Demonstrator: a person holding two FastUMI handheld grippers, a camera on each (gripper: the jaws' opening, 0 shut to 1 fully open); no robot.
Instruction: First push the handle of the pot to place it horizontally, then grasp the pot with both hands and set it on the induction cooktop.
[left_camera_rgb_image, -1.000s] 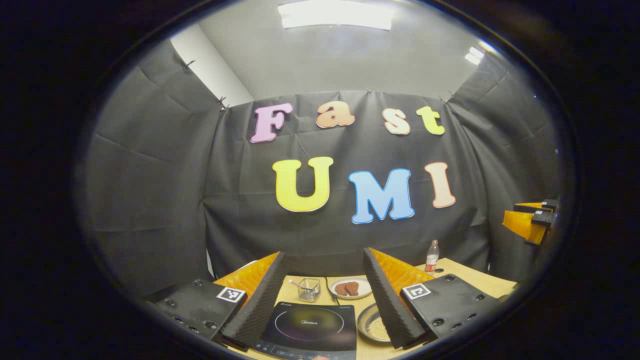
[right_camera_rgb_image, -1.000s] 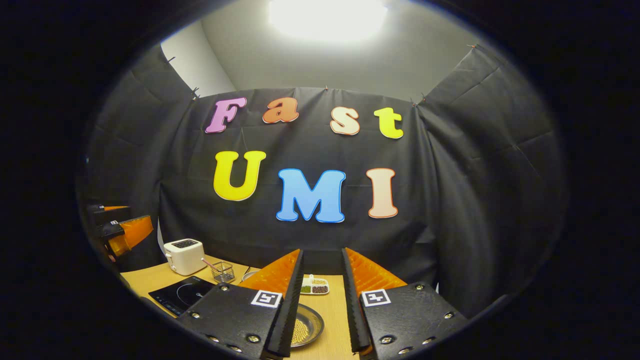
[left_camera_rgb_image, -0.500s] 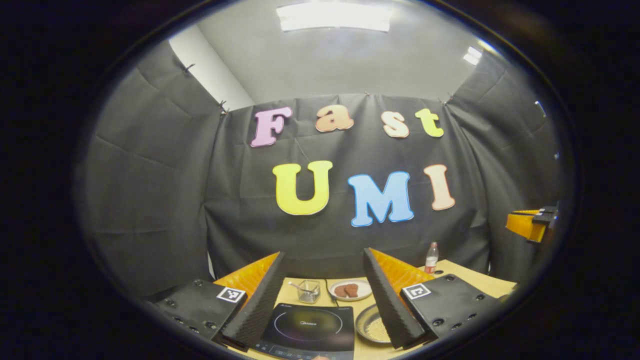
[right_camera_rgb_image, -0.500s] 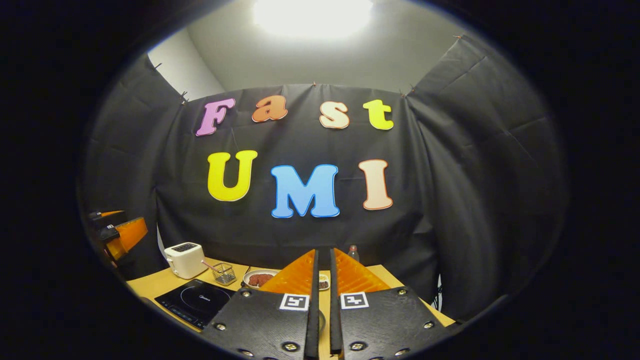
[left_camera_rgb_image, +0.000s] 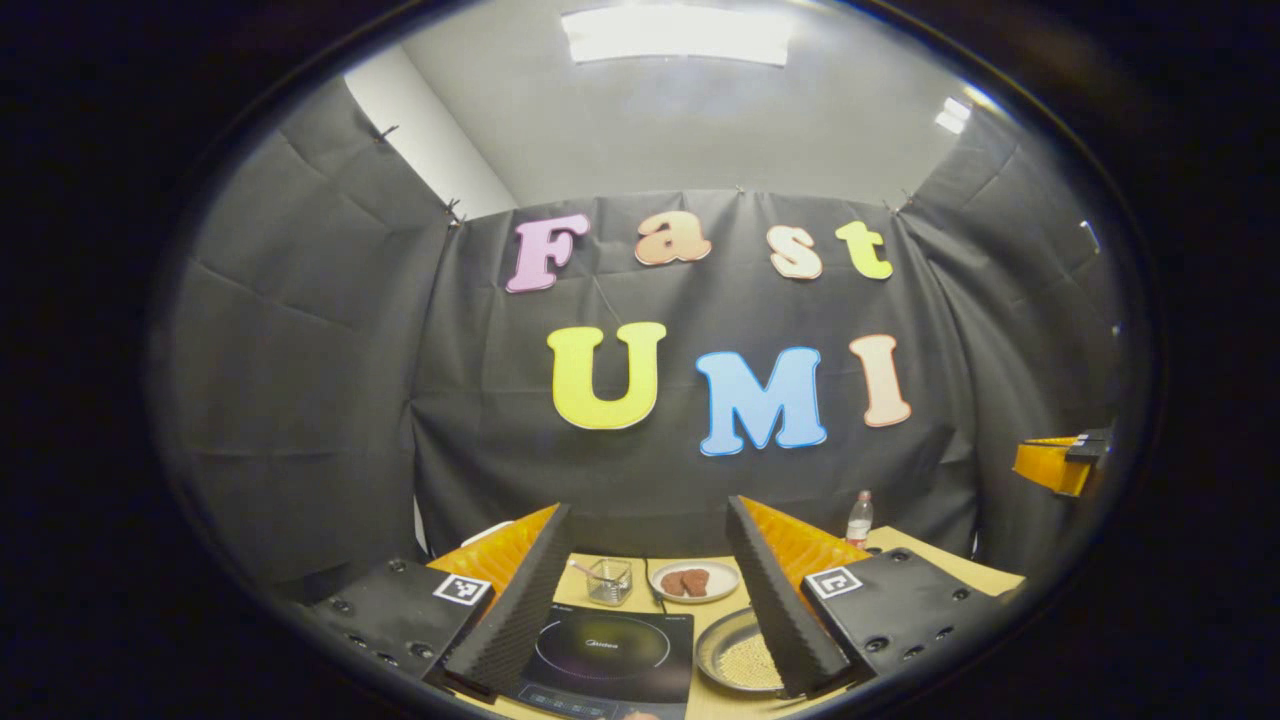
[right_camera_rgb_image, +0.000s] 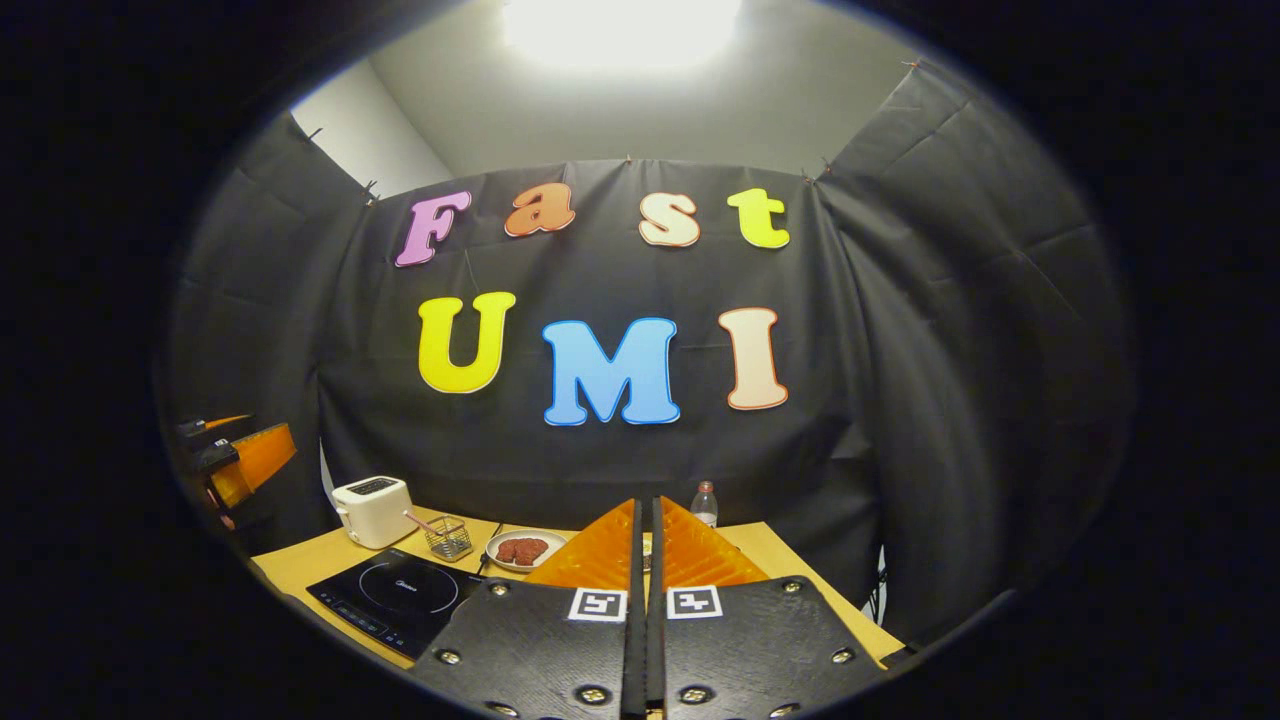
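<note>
The pot is a shallow metal pan holding pale grains. It sits on the wooden table just right of the black induction cooktop, partly behind my left gripper's right finger; I see no handle. My left gripper is held above the table's near edge, open and empty. In the right gripper view the cooktop lies low on the left. My right gripper is shut with nothing between its fingers, and they block the table area behind them. Each gripper shows at the edge of the other's view: the right gripper, the left gripper.
A plate of brown meat pieces and a small basket with a utensil stand behind the cooktop. A bottle stands at the back right. A white toaster sits at the table's back left.
My right gripper has gone from open to shut and tilted up, so its fingers now cover the pot. The left gripper view has shifted slightly, showing more of the pot.
</note>
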